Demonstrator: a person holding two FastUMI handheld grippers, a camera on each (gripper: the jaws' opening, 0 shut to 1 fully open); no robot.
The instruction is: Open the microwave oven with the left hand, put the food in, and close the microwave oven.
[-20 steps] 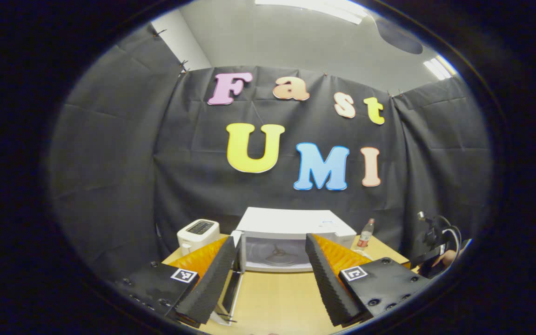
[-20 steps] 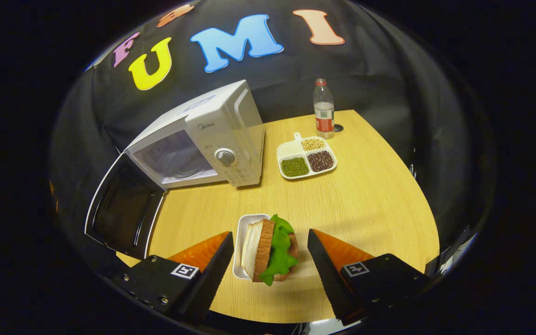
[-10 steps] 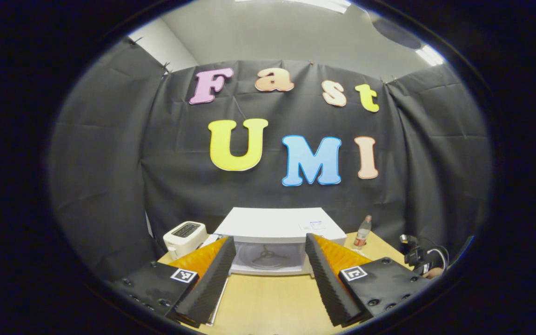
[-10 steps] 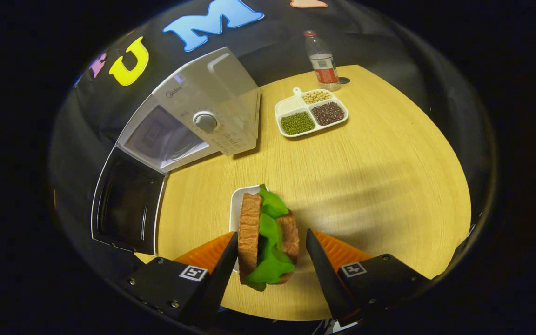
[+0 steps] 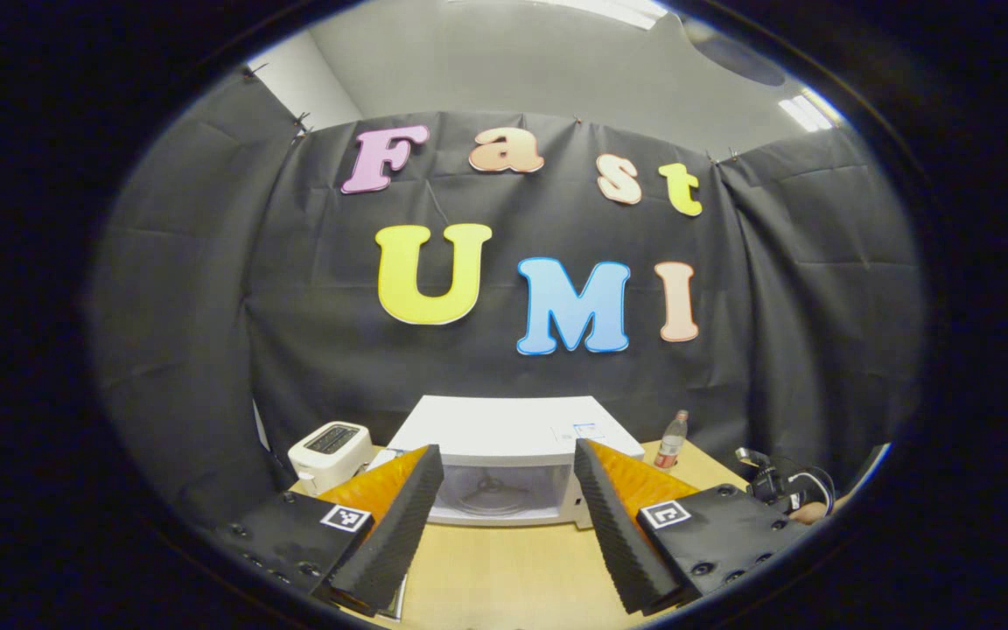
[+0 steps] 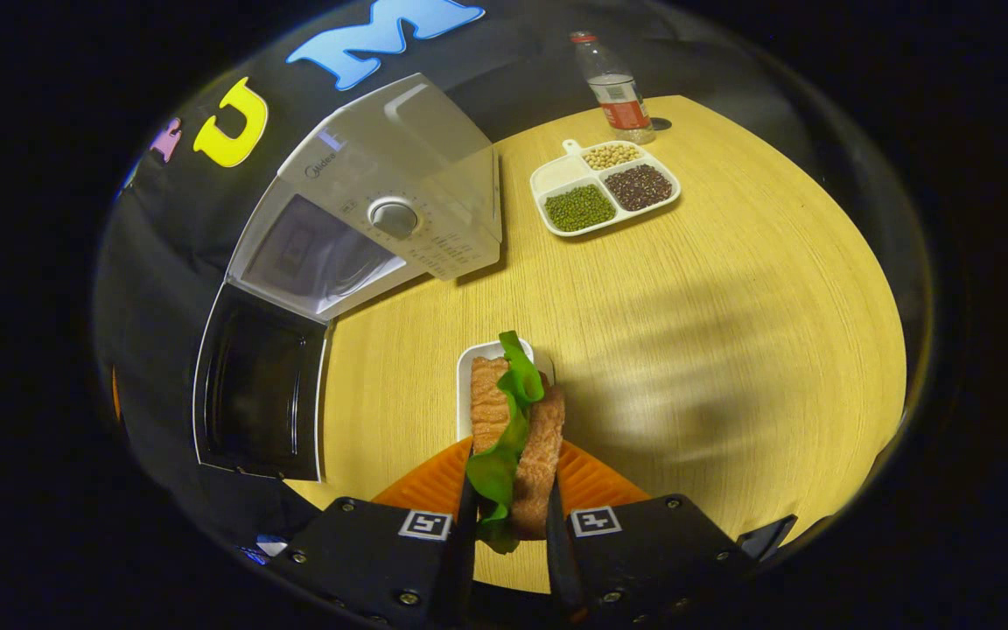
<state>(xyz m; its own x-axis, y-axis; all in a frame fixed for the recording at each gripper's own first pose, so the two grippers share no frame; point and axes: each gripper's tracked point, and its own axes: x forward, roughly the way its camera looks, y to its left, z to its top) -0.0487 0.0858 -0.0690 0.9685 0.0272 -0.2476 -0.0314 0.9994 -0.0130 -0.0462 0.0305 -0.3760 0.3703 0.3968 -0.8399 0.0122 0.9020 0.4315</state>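
In the right gripper view my right gripper [image 6: 511, 503] is shut on the sandwich [image 6: 521, 420], two bread slices with green lettuce between them, standing on edge over a small white dish [image 6: 467, 378]. The white microwave [image 6: 381, 219] stands behind and to the left, its door [image 6: 259, 389] swung wide open. Whether the sandwich still touches the dish I cannot tell. In the left gripper view my left gripper [image 5: 506, 490] is open and holds nothing, facing the microwave [image 5: 504, 433] from some distance, with the cavity visible between its fingers.
A white divided tray of beans [image 6: 605, 184] and a plastic bottle [image 6: 613, 83] sit at the far side of the wooden table [image 6: 731, 306]. A white toaster [image 5: 329, 448] stands left of the microwave. The other gripper and a hand [image 5: 788, 494] appear at the right edge.
My right gripper came down over the sandwich and shut on it. My left gripper, still open, moved back and a little left, so the microwave door has mostly left its view.
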